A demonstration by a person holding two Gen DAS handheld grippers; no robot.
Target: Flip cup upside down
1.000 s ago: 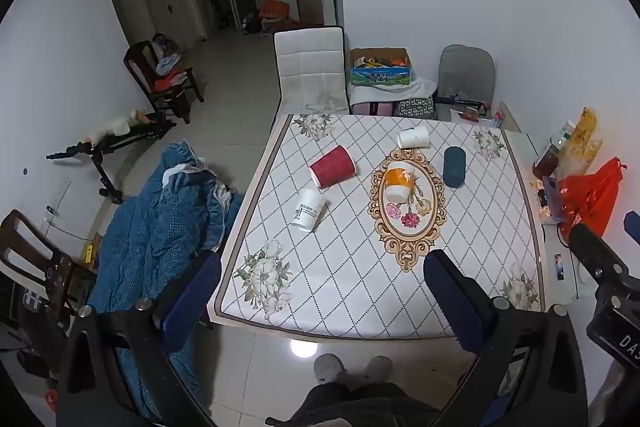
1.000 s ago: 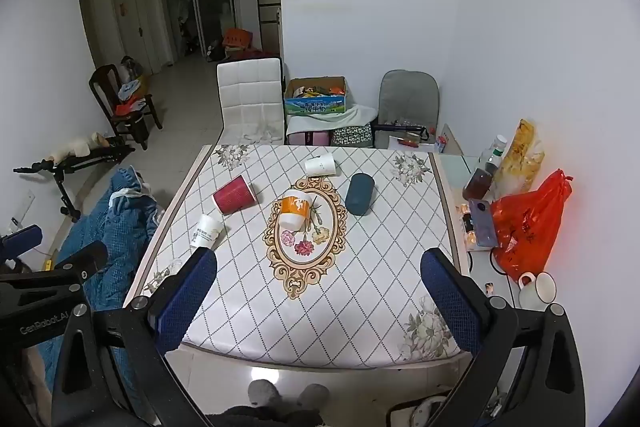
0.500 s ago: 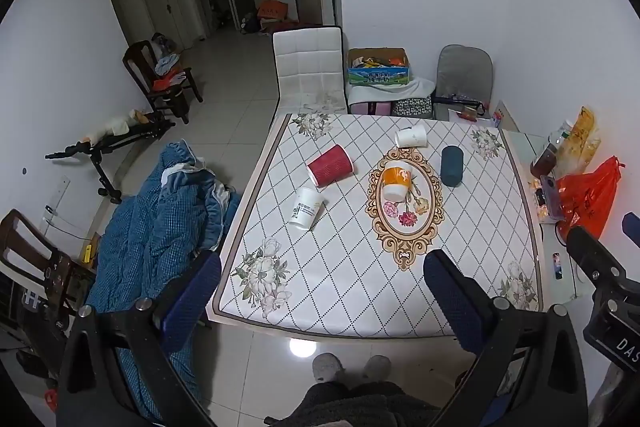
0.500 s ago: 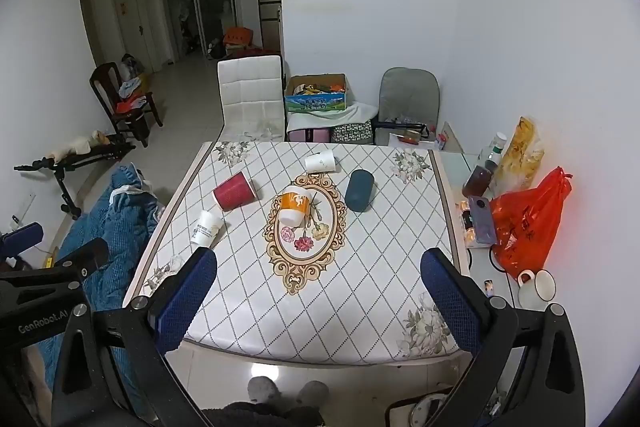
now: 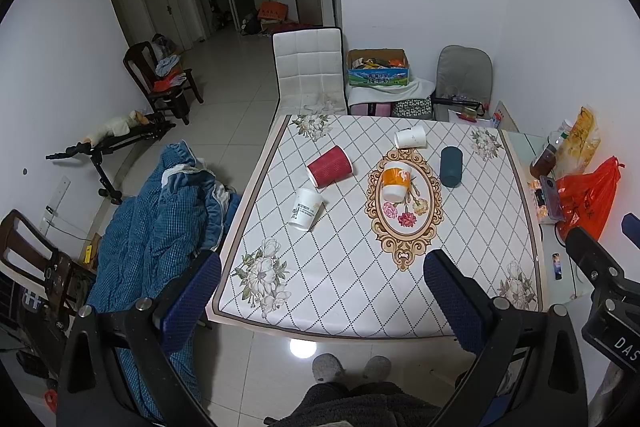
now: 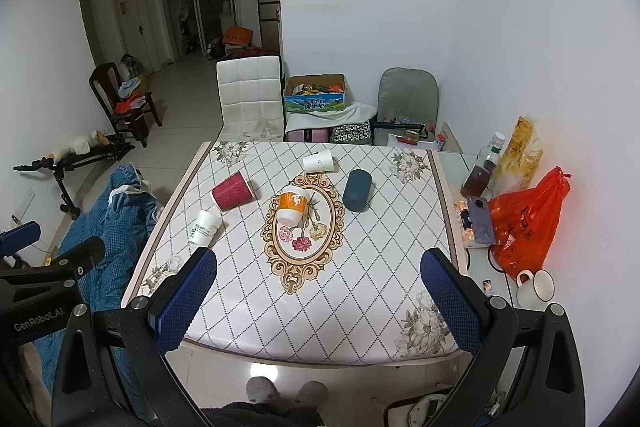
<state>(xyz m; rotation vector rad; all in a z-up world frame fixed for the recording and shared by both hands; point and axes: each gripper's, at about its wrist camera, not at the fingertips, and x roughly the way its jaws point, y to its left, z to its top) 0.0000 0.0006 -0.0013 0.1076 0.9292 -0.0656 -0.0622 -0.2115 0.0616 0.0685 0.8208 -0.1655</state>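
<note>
Several cups lie on their sides on the patterned table (image 5: 360,291): a red cup (image 5: 330,171), a white printed cup (image 5: 306,208), an orange-and-white cup (image 5: 395,183), a white cup (image 5: 409,137) and a dark teal cup (image 5: 451,166). The right wrist view shows them too: red (image 6: 233,190), white printed (image 6: 205,227), orange-and-white (image 6: 293,205), white (image 6: 318,161), teal (image 6: 357,190). My left gripper (image 5: 322,291) is open and empty, high above the table's near edge. My right gripper (image 6: 318,289) is open and empty, also high above it.
A white chair (image 5: 309,67) and a grey chair (image 5: 464,79) stand behind the table. A side table at the right holds an orange bag (image 6: 524,223), a phone, bottles and a mug (image 6: 536,285). A blue blanket (image 5: 160,219) lies left of the table. The person's feet (image 5: 348,367) are below.
Both grippers have drifted slightly, so the table sits a little differently in view. The cups have not moved. Both grippers stay open.
</note>
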